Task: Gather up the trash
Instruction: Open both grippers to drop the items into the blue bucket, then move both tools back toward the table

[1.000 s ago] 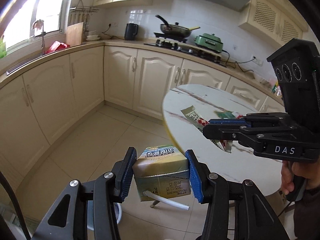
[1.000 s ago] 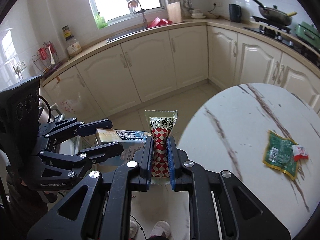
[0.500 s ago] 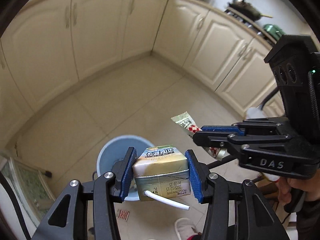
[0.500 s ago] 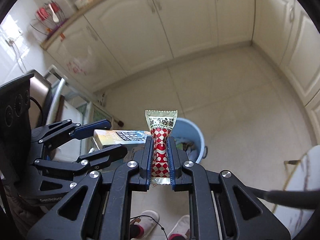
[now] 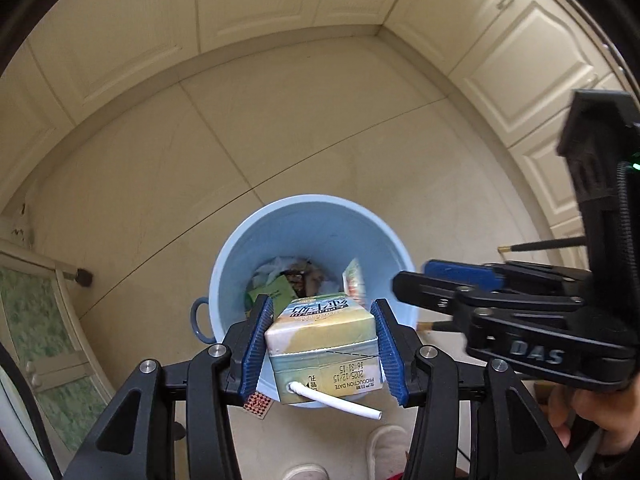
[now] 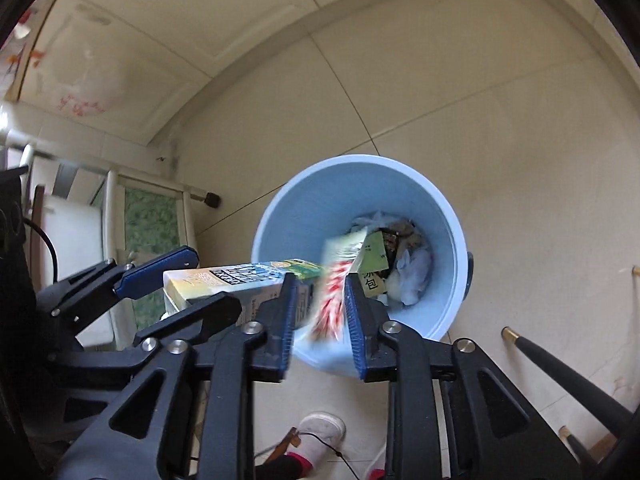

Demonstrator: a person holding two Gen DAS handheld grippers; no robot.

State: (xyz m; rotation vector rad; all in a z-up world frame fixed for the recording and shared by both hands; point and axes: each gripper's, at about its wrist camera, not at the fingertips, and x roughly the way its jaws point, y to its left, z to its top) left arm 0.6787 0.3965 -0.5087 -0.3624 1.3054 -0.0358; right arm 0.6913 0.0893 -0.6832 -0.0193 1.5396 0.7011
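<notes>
A light blue bin [image 5: 312,200] [image 6: 360,158] stands on the tiled floor right below both grippers, with several wrappers and papers inside. My left gripper [image 5: 320,312] [image 6: 188,288] is shut on a drink carton [image 5: 324,332] [image 6: 240,284] with a white straw [image 5: 336,402], held above the bin's near rim. The jaws of my right gripper [image 6: 319,284] [image 5: 414,278] are opening. The red-checked snack wrapper [image 6: 334,292] [image 5: 354,280] is blurred between them, loose from the pads and dropping into the bin.
Cream cabinet doors [image 5: 280,8] line the far side of the floor. A glass-fronted unit [image 5: 36,320] [image 6: 148,216] stands at the left. Black chair legs [image 6: 560,372] are at the right. The person's slippered feet [image 6: 322,430] and a small checked scrap [image 5: 258,404] are near the bin.
Both grippers came down from beside the table to just over the bin and tilted downward. The right jaws parted and the wrapper slid free. The left still grips the carton.
</notes>
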